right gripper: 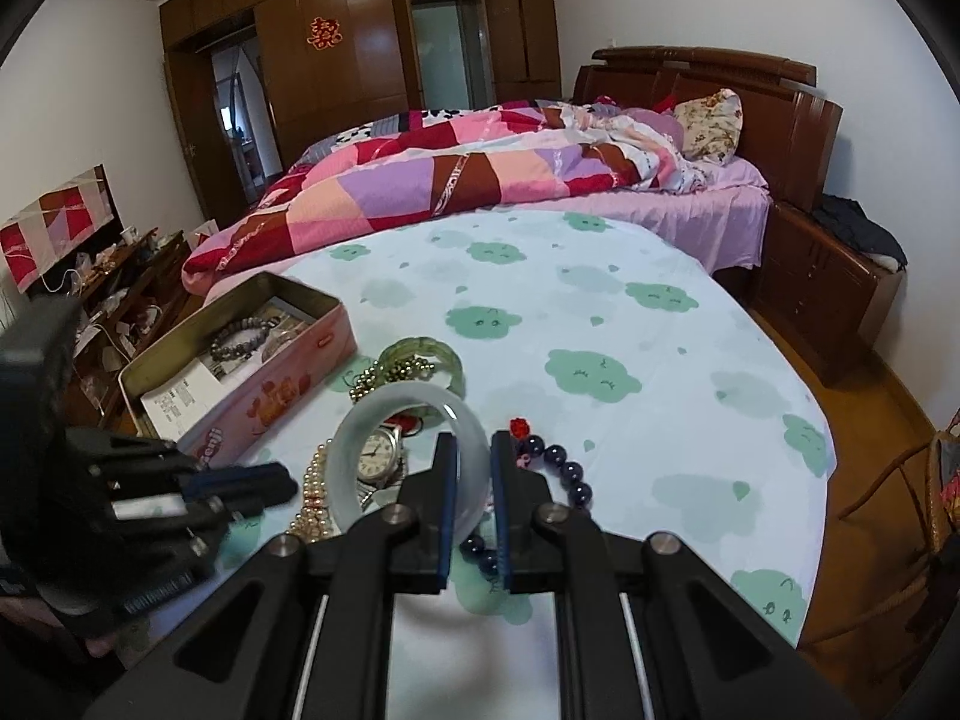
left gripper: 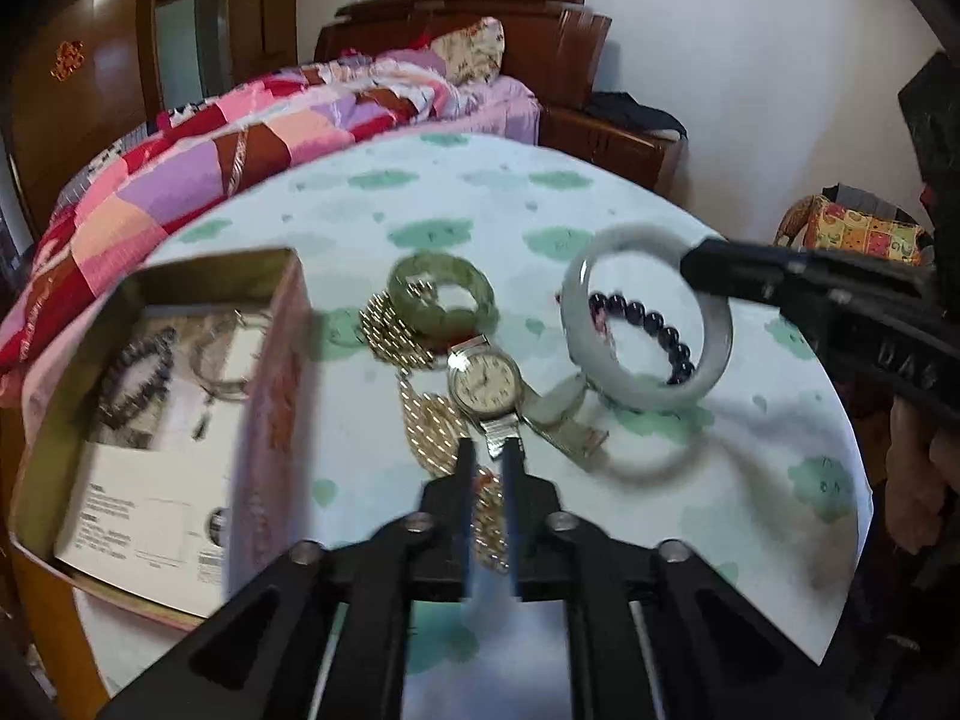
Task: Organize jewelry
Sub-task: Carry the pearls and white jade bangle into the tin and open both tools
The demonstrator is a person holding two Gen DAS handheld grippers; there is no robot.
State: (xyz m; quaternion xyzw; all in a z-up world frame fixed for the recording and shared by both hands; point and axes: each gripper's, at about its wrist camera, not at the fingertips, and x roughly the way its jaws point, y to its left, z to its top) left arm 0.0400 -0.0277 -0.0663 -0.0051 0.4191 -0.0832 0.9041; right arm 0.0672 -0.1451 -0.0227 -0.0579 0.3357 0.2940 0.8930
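Note:
My right gripper [right gripper: 470, 450] is shut on a pale white jade bangle [right gripper: 354, 450] and holds it upright above the table; it also shows in the left wrist view [left gripper: 648, 396], gripped at its upper right rim. My left gripper [left gripper: 487, 450] is nearly closed and empty, over a gold chain [left gripper: 432, 426] and a wristwatch [left gripper: 485, 383]. A green jade bangle [left gripper: 443, 293] and a dark bead bracelet [left gripper: 660, 324] lie on the table. An open pink tin box [left gripper: 270, 372] at the left holds a bead bracelet [left gripper: 135, 375] and a thin bangle.
The round table has a pale cloth with green clouds [right gripper: 600, 324]. A bed with a patchwork quilt [right gripper: 480, 180] stands behind it. A nightstand [right gripper: 828, 282] is at the right, a cluttered desk [right gripper: 120, 276] at the left.

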